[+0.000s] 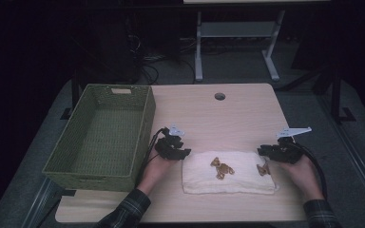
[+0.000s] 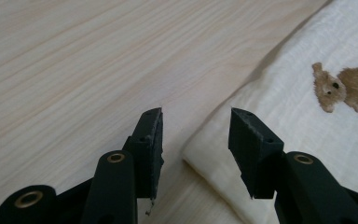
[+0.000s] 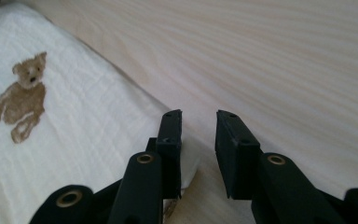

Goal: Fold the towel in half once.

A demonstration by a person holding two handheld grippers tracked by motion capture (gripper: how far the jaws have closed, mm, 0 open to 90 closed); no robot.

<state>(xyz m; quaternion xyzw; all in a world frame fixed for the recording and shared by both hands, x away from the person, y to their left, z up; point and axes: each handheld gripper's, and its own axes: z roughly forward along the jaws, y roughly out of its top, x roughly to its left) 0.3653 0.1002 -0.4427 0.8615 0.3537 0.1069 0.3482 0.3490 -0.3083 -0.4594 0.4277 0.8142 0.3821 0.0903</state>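
The towel (image 1: 228, 178) lies lengthwise across lower centre, an open, empty gripper at each end: left (image 1: 184, 153), right (image 1: 261, 150).

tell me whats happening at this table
A person works on a folded white cloth with teddy bear prints, lying on the wooden table. The left gripper is at the cloth's left end, jaws open astride its corner. The right gripper is at the right end, jaws open, with the cloth's corner by one jaw. Neither is clamped on the cloth. A green woven basket sits empty at the table's left.
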